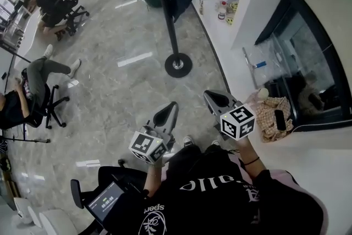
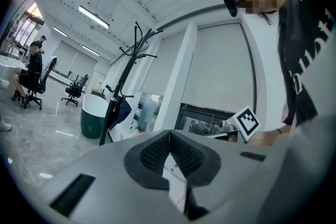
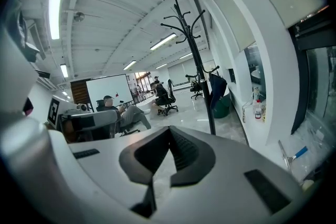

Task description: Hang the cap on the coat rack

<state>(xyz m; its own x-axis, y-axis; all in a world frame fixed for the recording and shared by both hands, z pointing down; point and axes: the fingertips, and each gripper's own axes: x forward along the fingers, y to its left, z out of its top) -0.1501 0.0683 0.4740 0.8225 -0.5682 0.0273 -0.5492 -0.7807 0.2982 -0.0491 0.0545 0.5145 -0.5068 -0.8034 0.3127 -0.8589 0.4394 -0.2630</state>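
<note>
Both the left gripper and the right gripper have their jaws pressed together, with nothing between them and touching nothing. Count: two grippers, one tall black coat rack on a round base, one beige checked fabric cap. The cap lies on the white ledge just right of the right gripper, near its marker cube; the rack stands on the grey floor ahead of both, well apart.

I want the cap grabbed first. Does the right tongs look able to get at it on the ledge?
Probably yes: the cap lies on the ledge just beside the right tongs, with nothing between them. The tongs are shut and must open first.
</note>
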